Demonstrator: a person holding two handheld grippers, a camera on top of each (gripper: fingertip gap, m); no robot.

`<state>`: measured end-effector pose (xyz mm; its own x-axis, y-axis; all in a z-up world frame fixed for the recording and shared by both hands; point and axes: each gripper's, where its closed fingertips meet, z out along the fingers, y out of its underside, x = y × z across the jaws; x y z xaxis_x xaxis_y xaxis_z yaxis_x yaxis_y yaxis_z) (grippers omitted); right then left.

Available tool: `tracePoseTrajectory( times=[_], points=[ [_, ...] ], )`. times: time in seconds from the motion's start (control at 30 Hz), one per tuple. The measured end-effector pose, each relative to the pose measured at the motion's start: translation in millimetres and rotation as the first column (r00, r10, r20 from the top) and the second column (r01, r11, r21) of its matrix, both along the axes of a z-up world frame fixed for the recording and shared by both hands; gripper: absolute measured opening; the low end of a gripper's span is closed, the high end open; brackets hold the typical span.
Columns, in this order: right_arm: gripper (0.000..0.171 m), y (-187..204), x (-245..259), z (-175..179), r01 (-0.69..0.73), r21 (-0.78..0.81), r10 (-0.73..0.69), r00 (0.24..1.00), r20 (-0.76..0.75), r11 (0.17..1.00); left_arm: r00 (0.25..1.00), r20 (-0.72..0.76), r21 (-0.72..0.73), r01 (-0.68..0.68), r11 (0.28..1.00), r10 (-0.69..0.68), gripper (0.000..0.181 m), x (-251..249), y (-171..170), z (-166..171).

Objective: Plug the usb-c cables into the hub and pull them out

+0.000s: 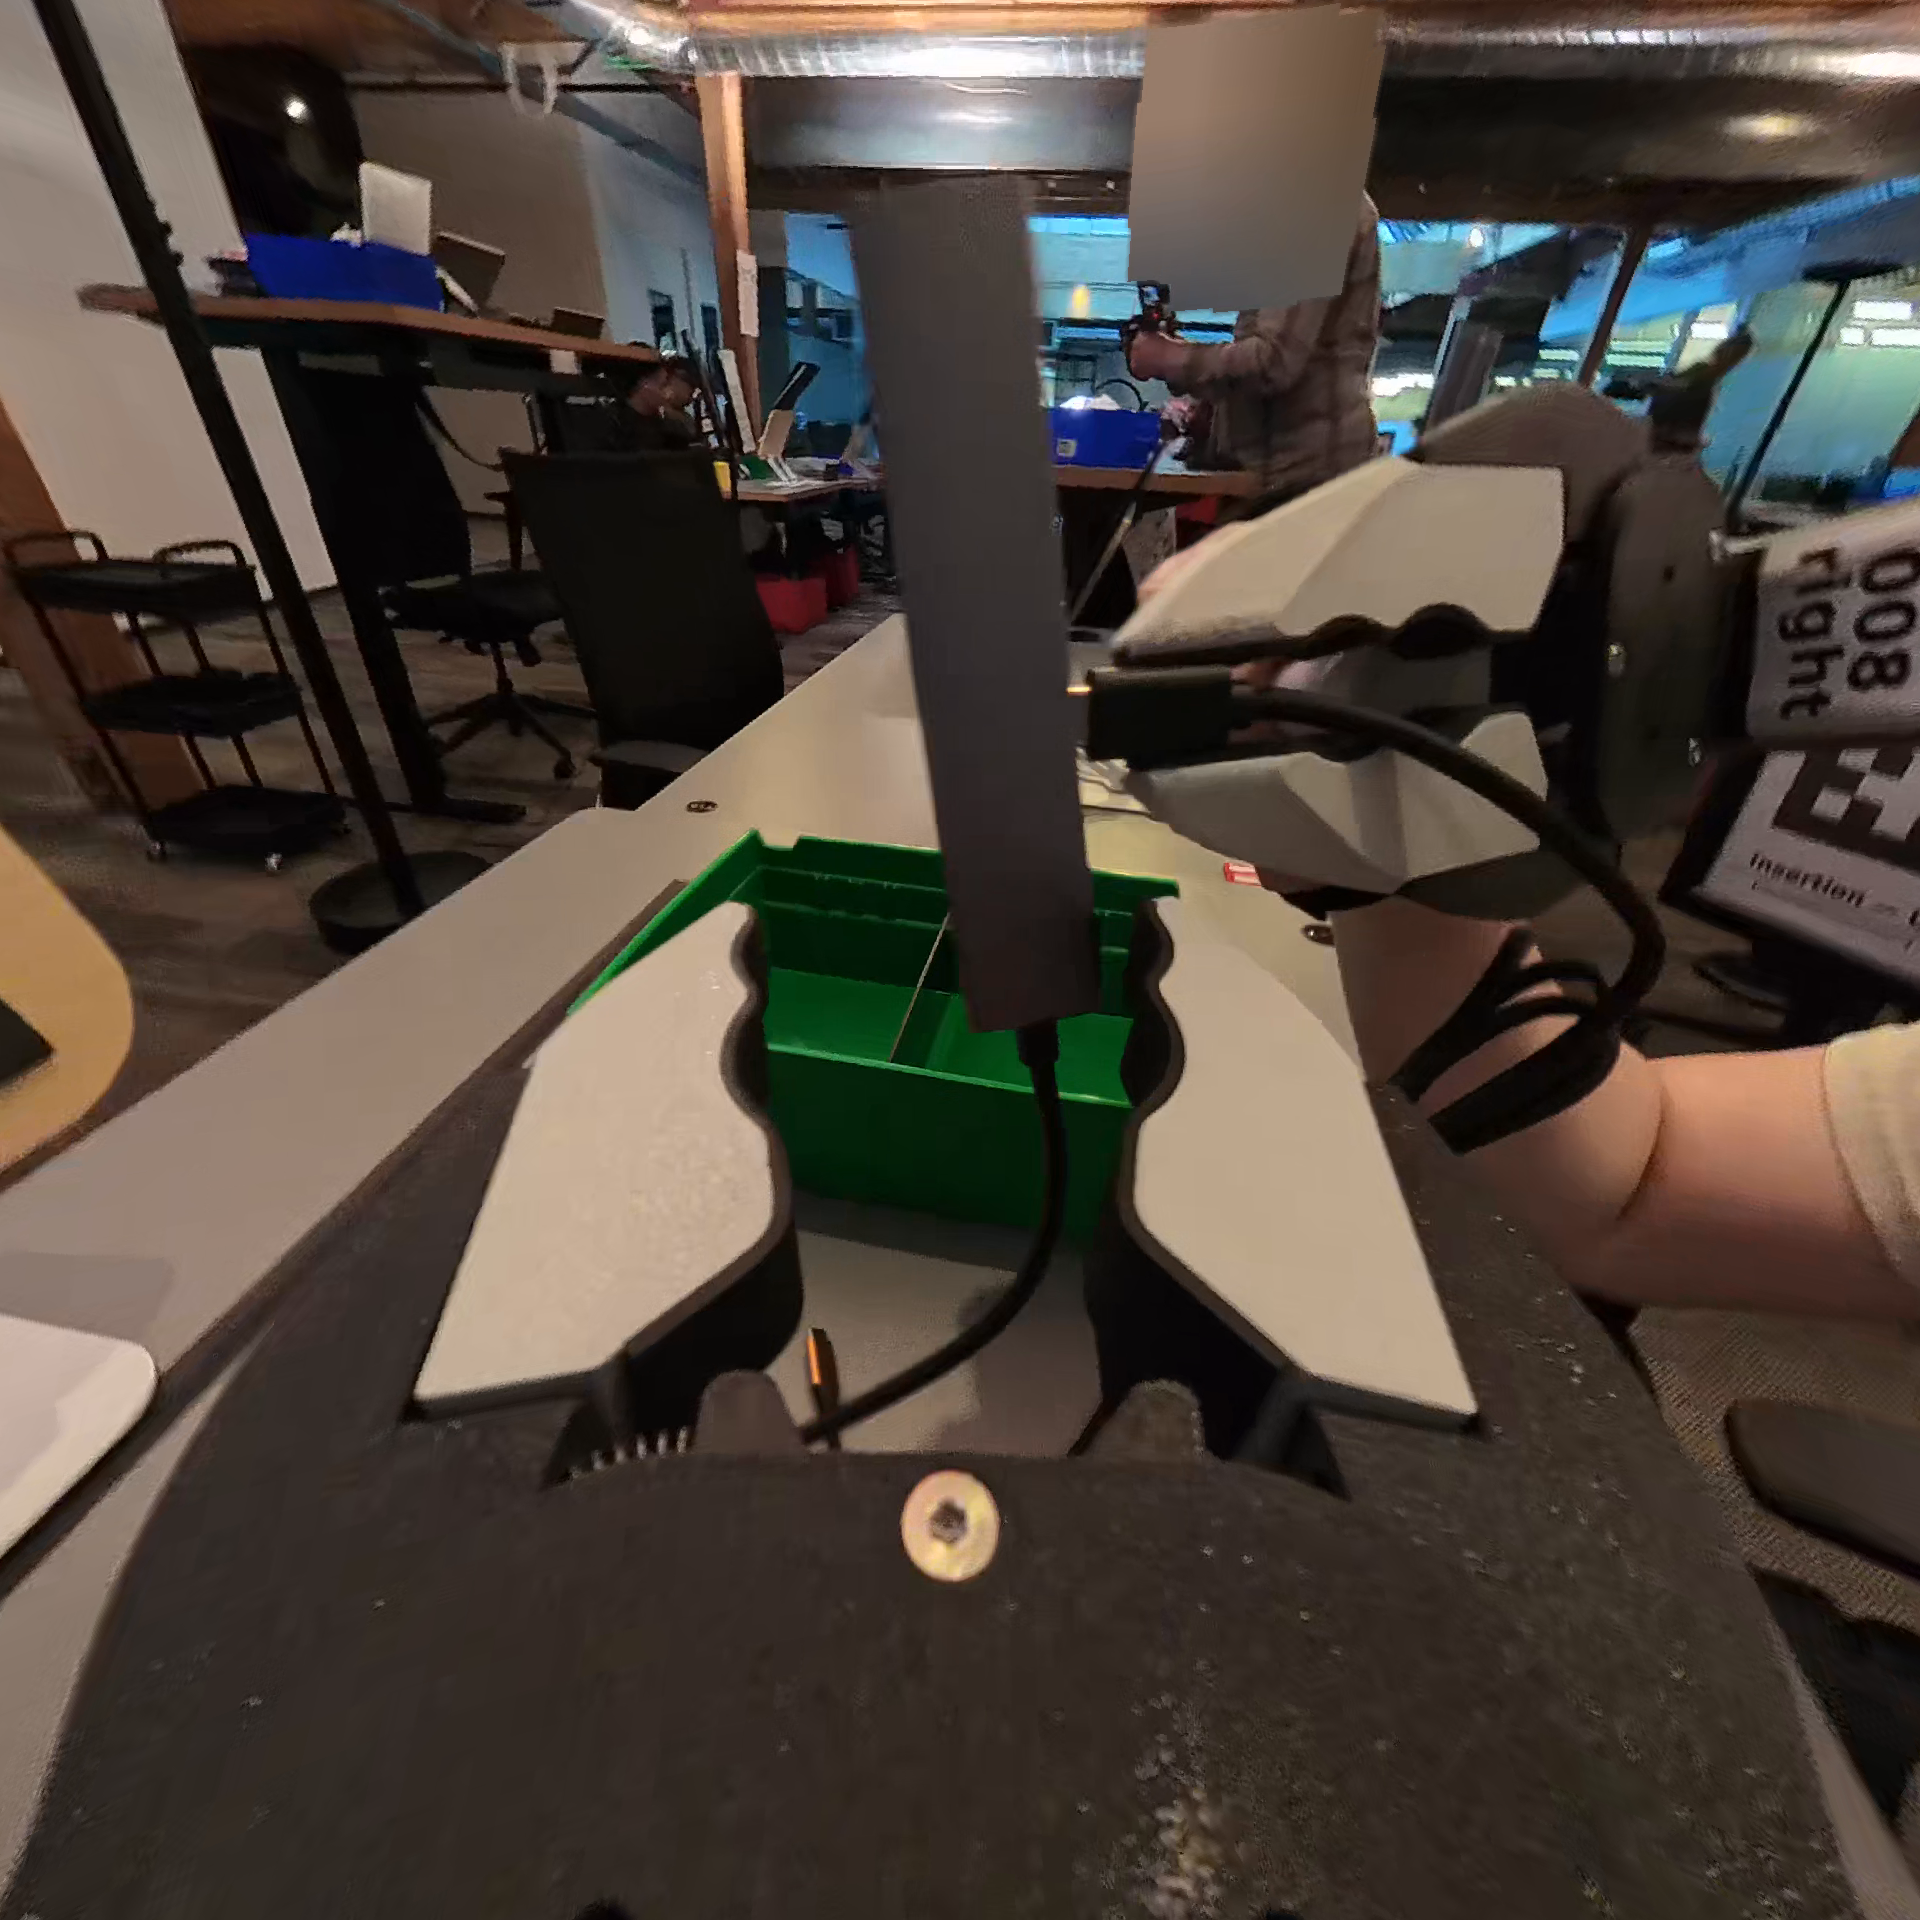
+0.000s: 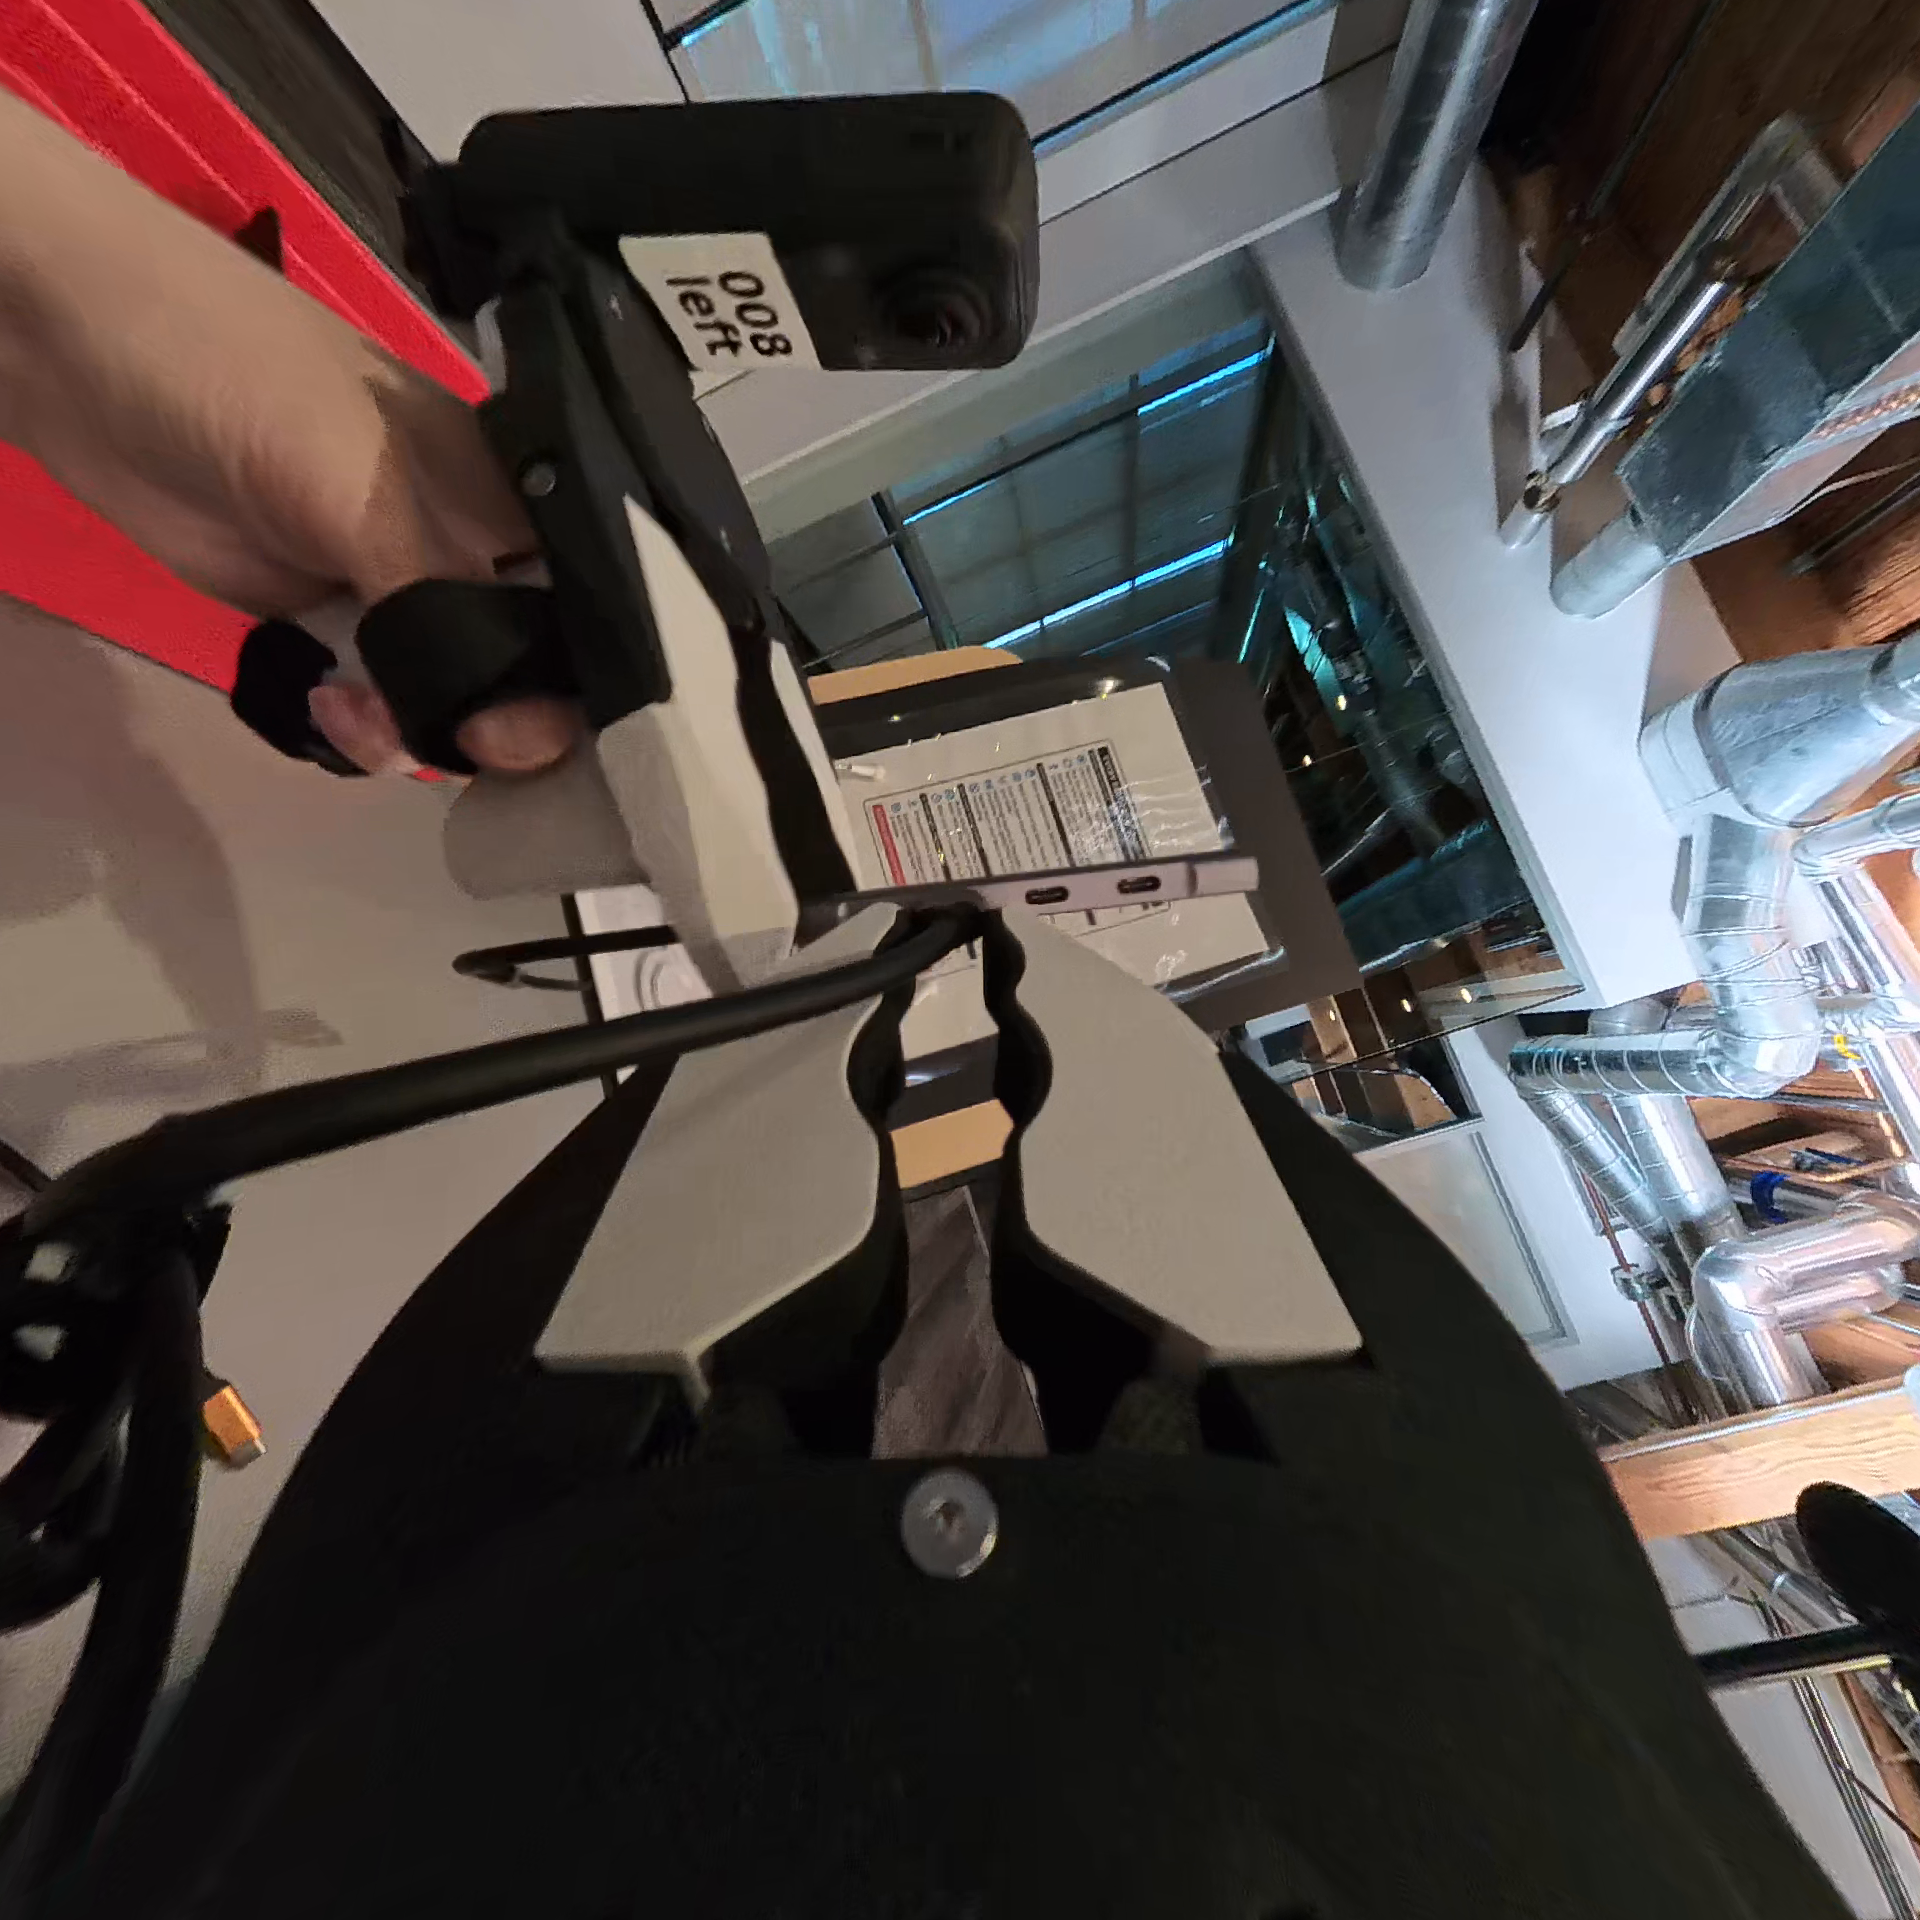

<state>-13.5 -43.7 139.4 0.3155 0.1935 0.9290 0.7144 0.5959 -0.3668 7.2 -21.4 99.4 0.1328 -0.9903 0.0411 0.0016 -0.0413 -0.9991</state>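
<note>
The dark grey hub (image 1: 966, 571) stands upright in the air, its lower end between the fingertips of my left gripper (image 1: 951, 935), which holds it. Its own black cable (image 1: 1049, 1174) hangs from that end. My right gripper (image 1: 1132, 707) comes in from the right, shut on a black USB-C plug (image 1: 1158, 712) whose metal tip is at the hub's right edge. In the right wrist view my right gripper (image 2: 951, 935) presses the plug against the hub's silver port edge (image 2: 1195, 878), beside two empty ports. The left gripper (image 2: 821, 914) holds that end.
A green divided bin (image 1: 935, 1132) sits on the grey table (image 1: 312, 1091) just beyond my left fingers. A loose orange plug (image 1: 818, 1361) lies near the gripper base. Spare black cable (image 1: 1507, 1049) is wound round the right wrist. A marker board (image 1: 1829, 862) stands at the right. The gap from one gripper's tips to the other's is roughly 5 centimeters.
</note>
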Motion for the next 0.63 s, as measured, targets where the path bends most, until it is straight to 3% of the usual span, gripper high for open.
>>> tracePoseTrajectory(
  times=[0.17, 0.27, 0.4, 0.63],
  points=[
    [0.013, -3.3, -3.9, 2.1, -0.033, 0.014, 0.033, 0.999, -0.018, 0.999, 0.997, -0.013, 0.206, -0.069, 0.976, 0.073, 0.029, -0.1, -11.7, 7.5],
    [0.013, -3.9, -4.4, 3.5, -0.040, 0.016, 0.041, 0.999, -0.031, 0.999, 0.991, -0.049, 0.232, -0.107, 0.967, 0.121, 0.030, 0.1, -11.0, 8.2],
    [0.013, -4.7, -7.2, 5.3, -0.052, 0.040, 0.054, 0.998, -0.045, 0.998, 0.986, 0.025, 0.265, -0.168, 0.950, 0.167, 0.030, -10.6, -12.7, 21.7],
    [0.014, -0.2, -8.9, -1.8, -0.075, -0.024, 0.074, 0.996, -0.057, 0.997, 0.971, -0.064, 0.334, -0.198, 0.921, 0.232, 0.029, -12.3, -6.4, 13.0]
  ],
)
